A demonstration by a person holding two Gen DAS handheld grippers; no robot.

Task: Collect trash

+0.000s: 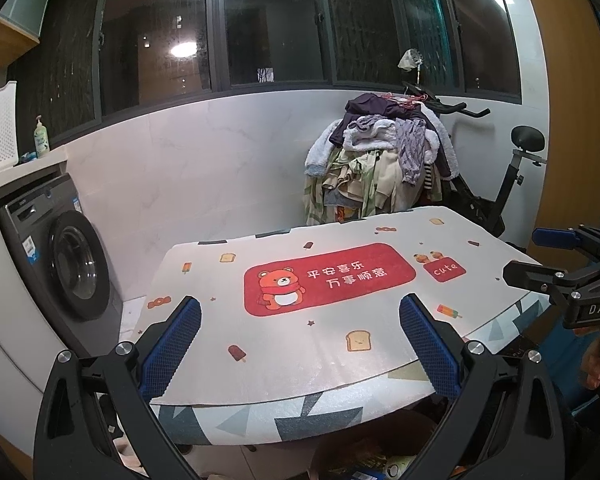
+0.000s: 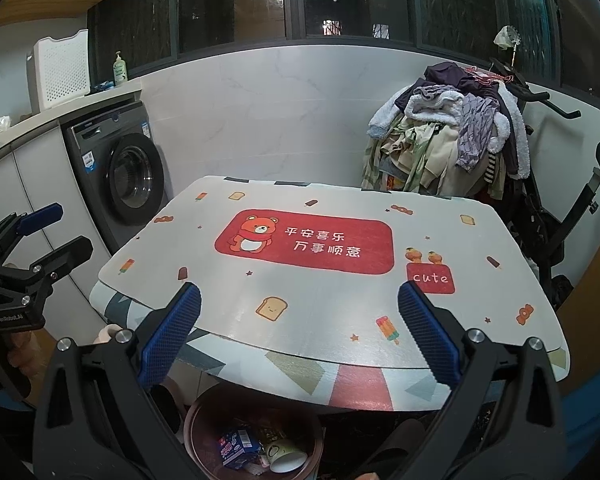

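At the far left a white perforated basket [image 2: 62,74] and a pump bottle [image 2: 119,67] stand on a pale counter, with a grey front-loading washing machine [image 2: 118,176] built in below it. Dark windows [image 1: 268,24] run along the far wall above white marble-look panels. In the middle stands the desk [image 2: 380,384], covered by a patterned cloth of grey, red and tan triangles and topped by a pale mat [image 2: 320,304] printed with toast slices, ice lollies and stars. To the far right a heap of clothes [image 2: 448,140] is draped over an exercise bike [image 1: 512,184].

The left tool [image 1: 300,344] hovers over the near edge of the desk, its blue-padded fingers spread wide with nothing between them. The right tool [image 2: 300,332] sits level beside it, likewise spread and empty; each appears side-on at the edge of the other's view.

On the floor under the near edge of the desk, a round reddish-brown bin [image 2: 196,412] holds the trash: a blue carton [image 2: 238,446], a tipped white paper cup [image 2: 286,456] and some wrappers.

The mat's red panel shows a bear in a scarf and white Chinese characters reading 平安喜乐 万事顺意; a smaller red square reads "cute". The left tool's body reads "GenRobot.AI" in the right wrist view, and the right tool's body shows "DAS" in the left wrist view. The carton's print is too small to read.
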